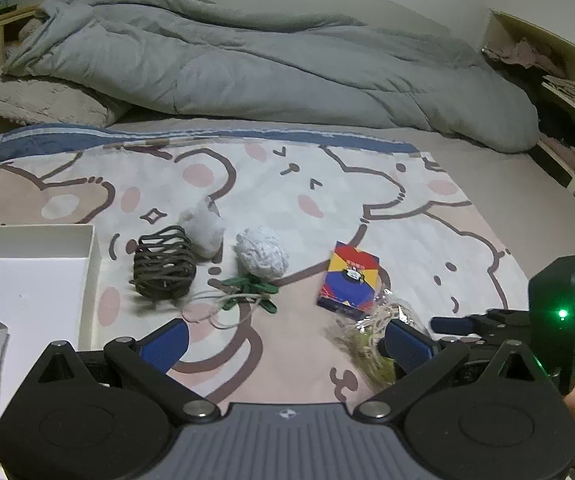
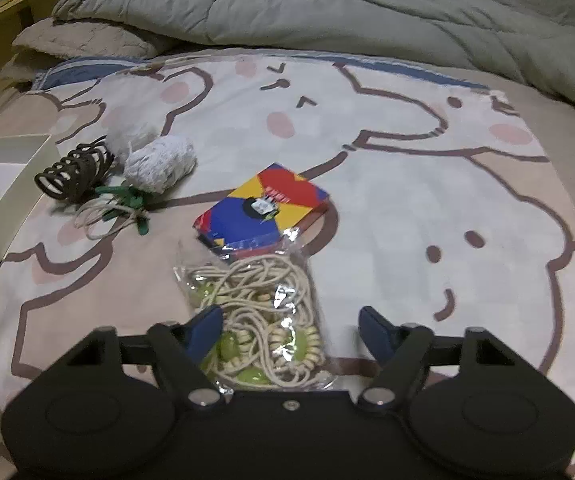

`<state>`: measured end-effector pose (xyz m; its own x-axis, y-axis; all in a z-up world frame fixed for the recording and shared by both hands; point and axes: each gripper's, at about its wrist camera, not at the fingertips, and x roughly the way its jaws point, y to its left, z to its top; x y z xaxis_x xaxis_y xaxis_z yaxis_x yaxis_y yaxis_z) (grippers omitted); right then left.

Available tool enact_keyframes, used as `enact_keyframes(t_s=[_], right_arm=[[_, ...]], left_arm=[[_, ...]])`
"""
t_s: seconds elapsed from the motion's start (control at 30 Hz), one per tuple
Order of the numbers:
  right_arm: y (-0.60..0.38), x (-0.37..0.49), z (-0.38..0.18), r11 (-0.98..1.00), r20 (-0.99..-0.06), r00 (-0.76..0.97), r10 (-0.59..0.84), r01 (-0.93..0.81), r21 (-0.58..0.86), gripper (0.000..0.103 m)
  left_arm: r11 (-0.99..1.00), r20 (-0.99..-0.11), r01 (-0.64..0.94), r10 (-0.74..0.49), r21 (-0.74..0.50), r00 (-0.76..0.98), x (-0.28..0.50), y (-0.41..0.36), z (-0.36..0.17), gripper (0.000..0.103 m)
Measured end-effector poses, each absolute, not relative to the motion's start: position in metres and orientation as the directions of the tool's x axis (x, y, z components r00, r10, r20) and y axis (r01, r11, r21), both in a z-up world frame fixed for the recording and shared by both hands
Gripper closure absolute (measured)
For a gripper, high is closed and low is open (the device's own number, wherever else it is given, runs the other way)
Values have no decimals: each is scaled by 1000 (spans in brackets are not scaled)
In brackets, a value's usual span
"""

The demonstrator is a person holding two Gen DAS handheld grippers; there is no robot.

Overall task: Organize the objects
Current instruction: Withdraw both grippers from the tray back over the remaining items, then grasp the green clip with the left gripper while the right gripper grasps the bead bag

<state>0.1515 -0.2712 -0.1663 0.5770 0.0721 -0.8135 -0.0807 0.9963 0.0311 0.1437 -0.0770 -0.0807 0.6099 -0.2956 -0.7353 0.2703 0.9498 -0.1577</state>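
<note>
Jaws of both grippers are gaping, released: the right gripper is straddling the bag at lower centre of the bed; closing squarely on its bulky middle should be preventing slipping.

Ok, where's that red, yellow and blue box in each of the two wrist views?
Left wrist: the colourful box lies right of centre on the cartoon blanket, beyond the open left gripper.
Right wrist: it sits at centre, just past the clear bag of cord between the open right gripper fingers.
Shared landmark: the white yarn ball, left of the box.
</note>
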Motion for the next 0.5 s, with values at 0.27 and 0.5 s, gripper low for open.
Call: enact_keyframes(t_s=[0.27, 0.5], right_arm=[[-255, 143, -170, 990, -824, 548, 143, -92, 111, 45], [-249, 132, -159, 969, -835, 492, 248, -135, 209, 57]], left_arm=[[951, -740, 237, -303, -198, 600, 151, -70, -87, 0], [951, -725, 238, -304, -196, 618, 166, -67, -92, 4]])
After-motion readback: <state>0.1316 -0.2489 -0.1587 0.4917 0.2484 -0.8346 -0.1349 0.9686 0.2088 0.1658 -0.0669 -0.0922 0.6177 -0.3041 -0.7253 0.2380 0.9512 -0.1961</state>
